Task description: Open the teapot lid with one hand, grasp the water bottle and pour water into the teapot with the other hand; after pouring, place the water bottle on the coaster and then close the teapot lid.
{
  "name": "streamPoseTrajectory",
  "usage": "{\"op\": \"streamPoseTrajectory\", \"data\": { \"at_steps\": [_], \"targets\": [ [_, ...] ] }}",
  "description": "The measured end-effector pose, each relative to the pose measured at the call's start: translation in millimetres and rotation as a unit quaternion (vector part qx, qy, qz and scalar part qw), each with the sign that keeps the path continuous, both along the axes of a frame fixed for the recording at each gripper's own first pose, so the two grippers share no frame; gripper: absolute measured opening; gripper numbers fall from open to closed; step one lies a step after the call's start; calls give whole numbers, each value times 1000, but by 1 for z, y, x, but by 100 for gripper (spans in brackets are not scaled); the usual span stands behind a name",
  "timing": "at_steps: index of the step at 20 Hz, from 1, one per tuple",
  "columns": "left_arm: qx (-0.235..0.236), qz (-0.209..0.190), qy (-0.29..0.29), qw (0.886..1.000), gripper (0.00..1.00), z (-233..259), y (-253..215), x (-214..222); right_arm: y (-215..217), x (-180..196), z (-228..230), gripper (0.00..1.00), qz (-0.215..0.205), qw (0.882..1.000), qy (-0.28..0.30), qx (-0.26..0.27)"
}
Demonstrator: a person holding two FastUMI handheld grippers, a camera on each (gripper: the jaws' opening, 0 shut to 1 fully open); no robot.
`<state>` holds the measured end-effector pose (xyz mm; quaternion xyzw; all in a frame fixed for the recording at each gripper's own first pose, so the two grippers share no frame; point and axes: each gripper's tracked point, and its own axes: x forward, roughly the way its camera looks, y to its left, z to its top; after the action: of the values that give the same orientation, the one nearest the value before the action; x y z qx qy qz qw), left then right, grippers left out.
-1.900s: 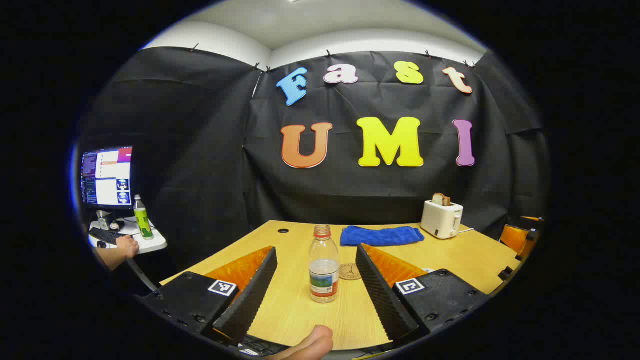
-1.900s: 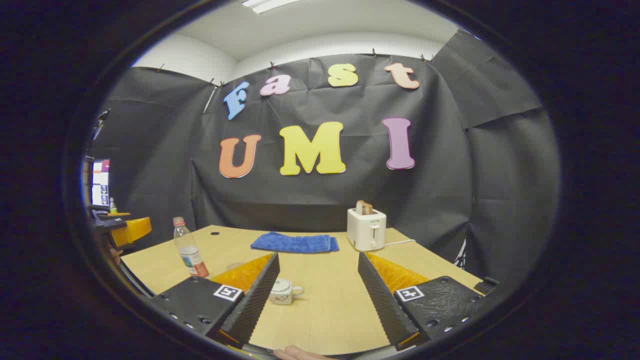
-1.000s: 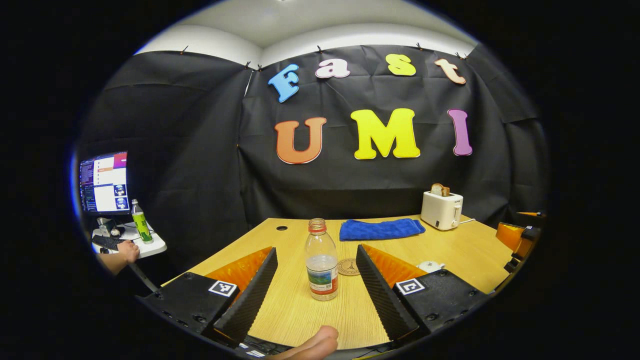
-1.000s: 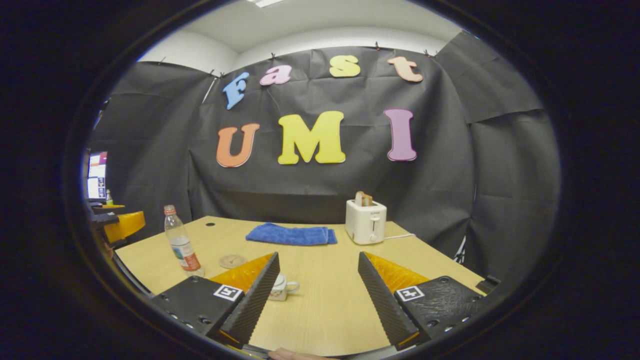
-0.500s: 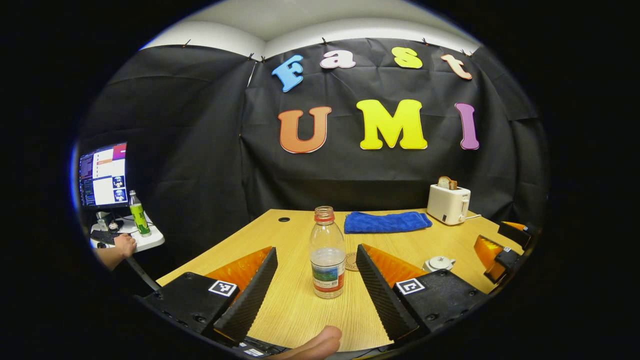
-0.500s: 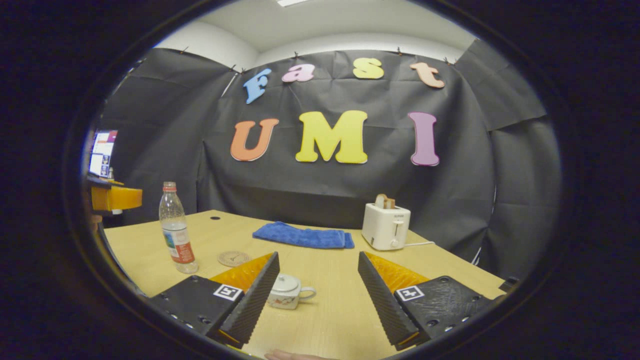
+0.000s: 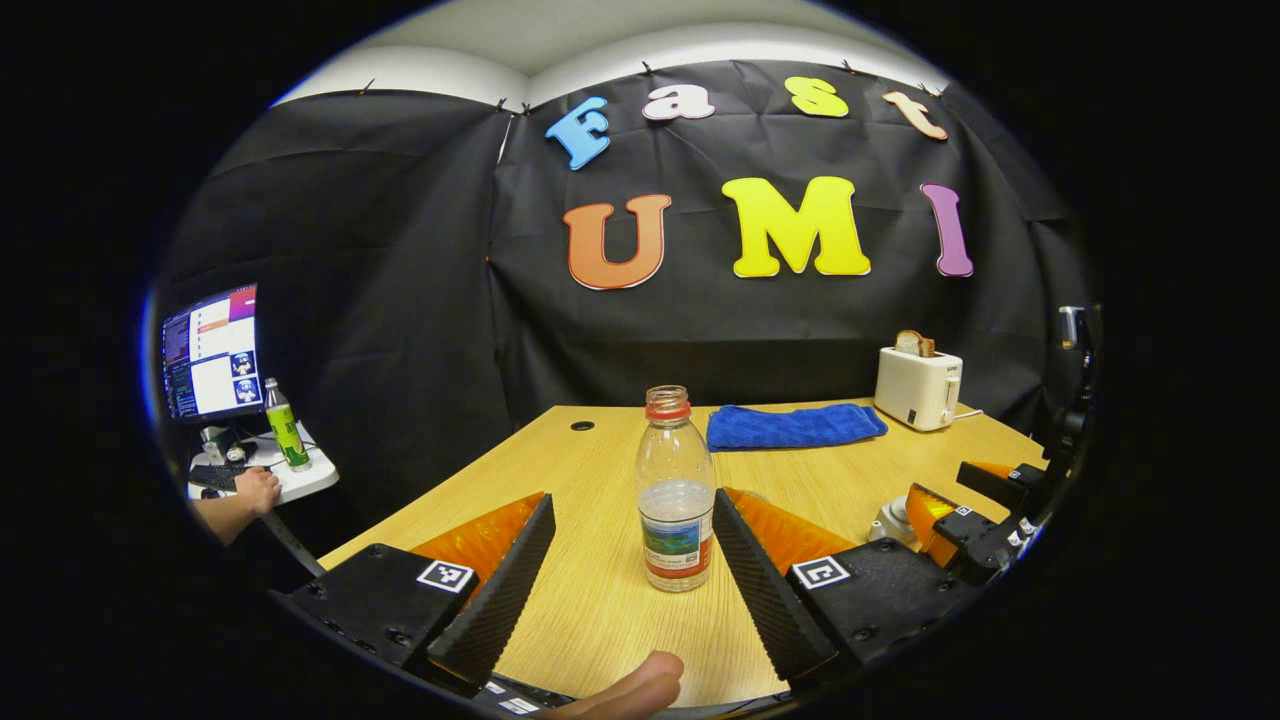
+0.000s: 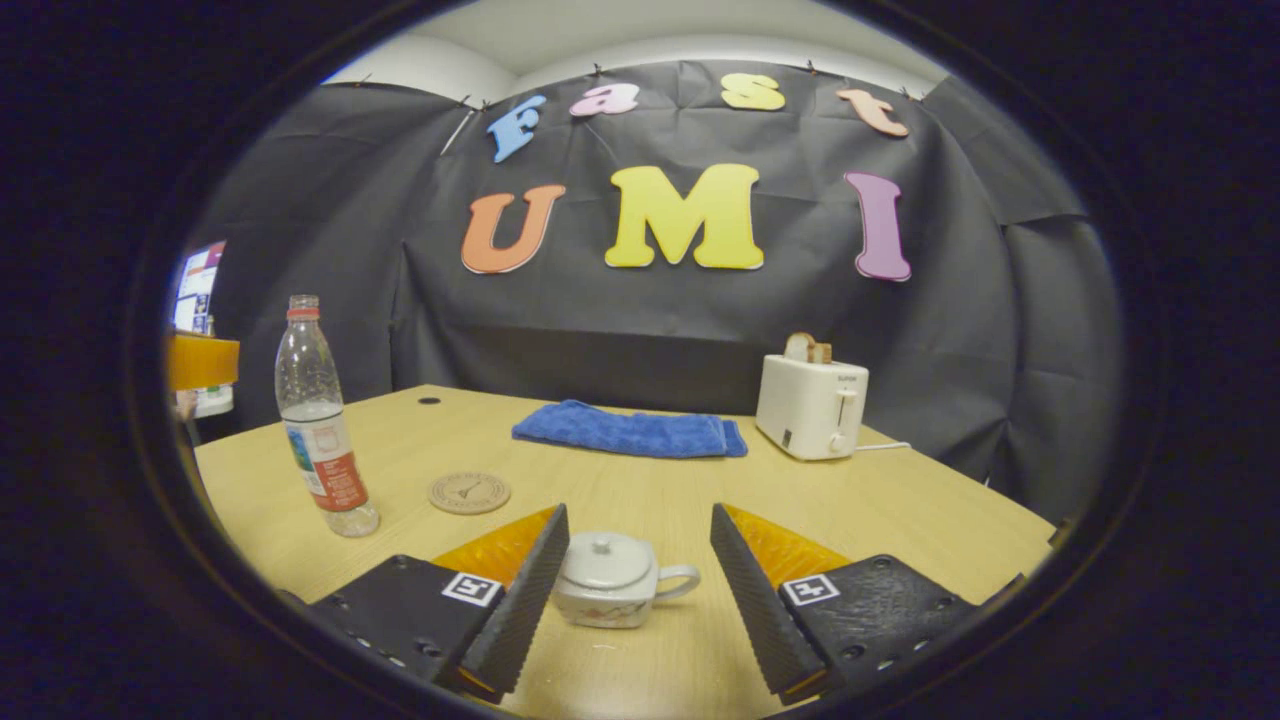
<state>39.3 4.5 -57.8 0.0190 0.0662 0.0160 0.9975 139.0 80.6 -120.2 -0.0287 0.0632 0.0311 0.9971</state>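
A clear water bottle (image 7: 676, 490) with a red neck ring and some water stands upright on the wooden table (image 7: 590, 600). It is just ahead of my open left gripper (image 7: 632, 500), nearer the right-hand finger. In the right gripper view the bottle (image 8: 315, 430) is at the far left, with a round coaster (image 8: 469, 492) beside it. A small white teapot (image 8: 610, 578), lid on, sits low between the fingers of my open right gripper (image 8: 637, 512), close to the left finger. In the left gripper view the teapot (image 7: 890, 518) peeks out beside the right gripper (image 7: 985, 510).
A folded blue towel (image 8: 625, 430) and a white toaster (image 8: 812, 405) with bread stand at the table's back. Off the table to the left are a monitor (image 7: 212, 352), a green bottle (image 7: 285, 425) and a person's hand (image 7: 255, 490). A thumb (image 7: 625, 688) shows below.
Both grippers have come lower and closer to the table. The right one has closed in on the teapot, which now lies between its fingers. The bottle stands nearer the left gripper's fingers.
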Motion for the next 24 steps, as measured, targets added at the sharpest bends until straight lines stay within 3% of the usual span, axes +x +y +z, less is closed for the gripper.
{"op": "streamPoseTrajectory", "data": {
  "at_steps": [3,6,8,9,10,13,14,16,18,24],
  "targets": [
    [-2,4,5,1000,99,-3,3,3,7,8,-8,69,6,1000,23,16],
    [-3,1,7,1000,99,-6,1,4,12,11,-7,43,9,999,29,30],
    [-5,-1,10,1000,99,-8,-1,5,16,14,-10,34,10,999,37,25],
    [-7,-3,12,1000,99,-10,-2,6,17,14,-10,40,12,999,37,23],
    [-11,-4,13,1000,99,-12,-2,7,18,15,-10,35,12,999,36,23],
    [-19,-8,18,1000,99,-17,-5,10,23,19,-11,35,23,999,37,26],
    [-24,-13,22,999,99,-20,-6,13,22,19,-10,23,25,999,34,24],
    [-32,-25,27,999,99,-26,-12,16,21,17,-9,22,26,999,33,14],
    [-35,-40,37,998,99,-33,-19,20,21,21,-11,4,33,999,25,-3],
    [-35,-54,52,997,100,-56,-25,32,18,15,0,2,49,998,16,32]
  ]
}}
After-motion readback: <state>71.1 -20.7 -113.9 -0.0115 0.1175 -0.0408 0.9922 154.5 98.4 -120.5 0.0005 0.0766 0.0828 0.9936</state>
